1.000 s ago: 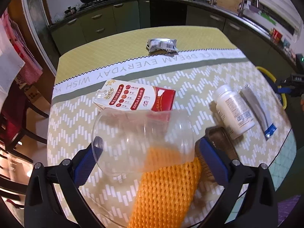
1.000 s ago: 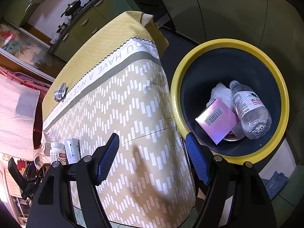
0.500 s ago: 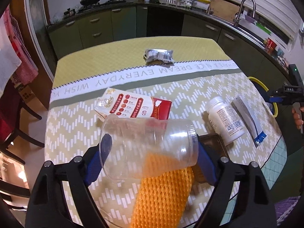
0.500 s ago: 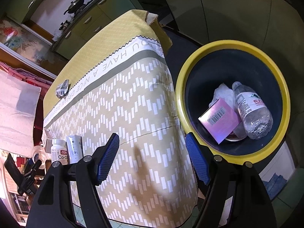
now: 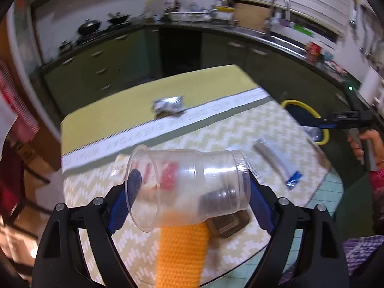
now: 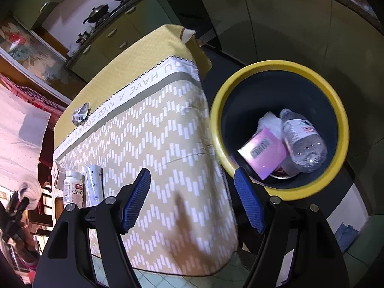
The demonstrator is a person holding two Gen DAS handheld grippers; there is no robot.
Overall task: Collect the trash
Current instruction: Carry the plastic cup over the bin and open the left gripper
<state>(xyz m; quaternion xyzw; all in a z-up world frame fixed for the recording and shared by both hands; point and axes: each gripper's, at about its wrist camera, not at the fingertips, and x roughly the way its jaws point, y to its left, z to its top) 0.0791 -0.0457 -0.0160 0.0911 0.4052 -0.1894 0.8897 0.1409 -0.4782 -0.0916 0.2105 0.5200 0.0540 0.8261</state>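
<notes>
So right now the left gripper [image 5: 189, 192] has the clear plastic cup [image 5: 187, 187] pinched sideways between its blue pads, one pad at the open rim end and one at the base. The jaws closed in a bit just before this, and they're set fairly wide because the cup itself is wide. It's up off the table [image 5: 216, 129], hanging over the orange knitted cloth [image 5: 181, 252] at the near edge.

The right gripper [image 6: 192, 196] is empty, jaws parted with nothing in between, hovering near the table's right edge beside the dark bin with the yellow rim [image 6: 336, 110]. Inside the bin there's already a crushed clear water bottle [image 6: 302, 141] and a pink box with a barcode [image 6: 264, 153].

If I were doing this step, I'd keep the squeeze gentle. Thin plastic like that probably buckles and pops out if you clamp hard. Carry it across to the right, clearing the white pill bottle [image 6: 73, 189] and the flat white tube [image 6: 94, 184] lying on the cloth. Only let go once the cup is properly over the bin's opening, since something that light could easily bounce off the rim.

The crumpled silver wrapper [image 5: 169, 104] on the far side is left for later, same for the red and white carton sitting behind the cup.
</notes>
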